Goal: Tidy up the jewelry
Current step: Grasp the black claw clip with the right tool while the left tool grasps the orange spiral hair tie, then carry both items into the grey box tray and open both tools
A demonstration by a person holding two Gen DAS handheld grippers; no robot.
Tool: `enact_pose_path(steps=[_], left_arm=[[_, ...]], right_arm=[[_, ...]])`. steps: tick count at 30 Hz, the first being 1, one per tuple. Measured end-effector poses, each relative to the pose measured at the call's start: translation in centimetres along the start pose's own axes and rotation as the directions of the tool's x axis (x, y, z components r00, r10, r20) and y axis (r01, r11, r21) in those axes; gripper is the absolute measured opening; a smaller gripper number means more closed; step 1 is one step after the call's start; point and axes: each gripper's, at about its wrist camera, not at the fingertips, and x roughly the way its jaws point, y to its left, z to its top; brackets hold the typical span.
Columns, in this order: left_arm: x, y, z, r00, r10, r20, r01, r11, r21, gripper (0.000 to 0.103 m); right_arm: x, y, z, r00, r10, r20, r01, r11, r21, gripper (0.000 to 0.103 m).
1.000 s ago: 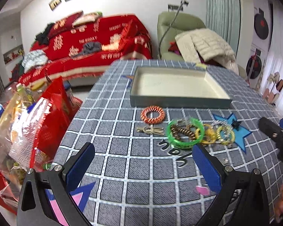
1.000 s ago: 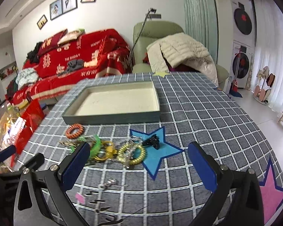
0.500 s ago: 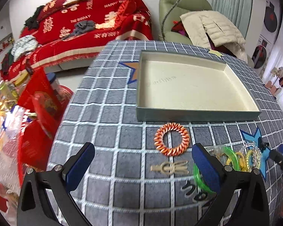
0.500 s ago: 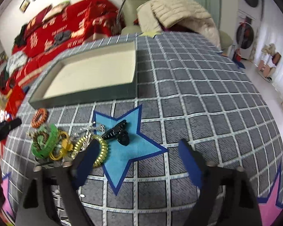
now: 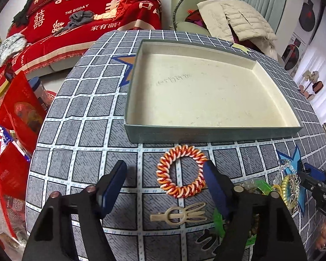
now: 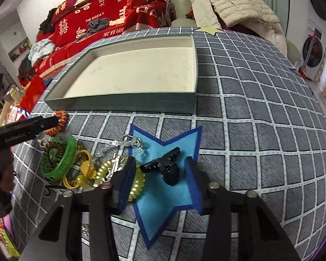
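An empty grey-green tray (image 5: 213, 133) with a cream inside sits on the checked tablecloth. In front of it lies an orange-and-white spiral hair tie (image 5: 181, 176); my left gripper (image 5: 165, 187) is open and straddles it, low over the cloth. A beige hair clip (image 5: 178, 213) lies just nearer. My right gripper (image 6: 158, 180) is open with a black claw clip (image 6: 165, 167) between its fingers on a blue star patch. Left of it lie a gold spiral tie (image 6: 137, 182), a yellow tie (image 6: 84, 171), a green bangle (image 6: 60, 163) and a silver chain (image 6: 128, 143).
Red bags (image 5: 17, 117) stand beside the table's left edge. A red sofa (image 5: 82, 15) and a green armchair with a cream jacket (image 5: 234, 15) stand behind the table. The left gripper's arm (image 6: 24, 128) reaches in at the right wrist view's left side.
Both grippers have moved forward and down toward the cloth. The left one now straddles the orange hair tie and the right one straddles the black claw clip. Both jaws have narrowed somewhat.
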Motion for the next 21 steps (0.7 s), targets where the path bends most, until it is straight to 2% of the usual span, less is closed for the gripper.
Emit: enact_pose_path(steps=[2, 6, 8, 10, 12, 13, 21], left_arm=[[-0.1, -0.2, 0.0, 1.000, -0.005, 0.007, 0.005, 1.000, 0.007, 0.082], [-0.2, -0.3, 0.0, 1.000, -0.008, 0.008, 0.008, 1.000, 0.018, 0.082], [-0.2, -0.2, -0.1, 1.000, -0.027, 0.009, 0.026, 1.000, 0.011, 0.074], [-0.3, -0.2, -0.1, 0.999, -0.045, 0.006, 0.045, 0.999, 0.002, 0.071], [-0.3, -0.3, -0.1, 0.998, -0.060, 0.010, 0.060, 0.998, 0.008, 0.048], [0.1, -0.3, -0.2, 0.998, -0.057, -0.012, 0.057, 0.998, 0.016, 0.033], [-1.4, -0.4, -0.4, 0.995, -0.095, 0.027, 0.094, 0.995, 0.026, 0.033]], right_arm=[[0.0, -0.1, 0.0, 1.000, 0.017, -0.002, -0.017, 1.000, 0.019, 0.041], [-0.4, -0.6, -0.3, 0.999, 0.038, 0.002, -0.038, 0.998, 0.051, 0.041], [-0.5, -1.5, -0.5, 0.998, 0.062, 0.009, -0.063, 0.995, 0.081, 0.041], [-0.5, -2.0, -0.5, 0.997, 0.070, 0.011, -0.071, 0.994, 0.082, 0.041], [-0.4, -1.7, -0.4, 0.998, 0.060, 0.010, -0.061, 0.996, 0.071, 0.041], [-0.4, -1.6, -0.3, 0.998, 0.054, 0.010, -0.055, 0.996, 0.069, 0.040], [-1.9, -1.6, 0.0, 0.996, 0.076, 0.050, -0.081, 0.992, 0.092, 0.040]])
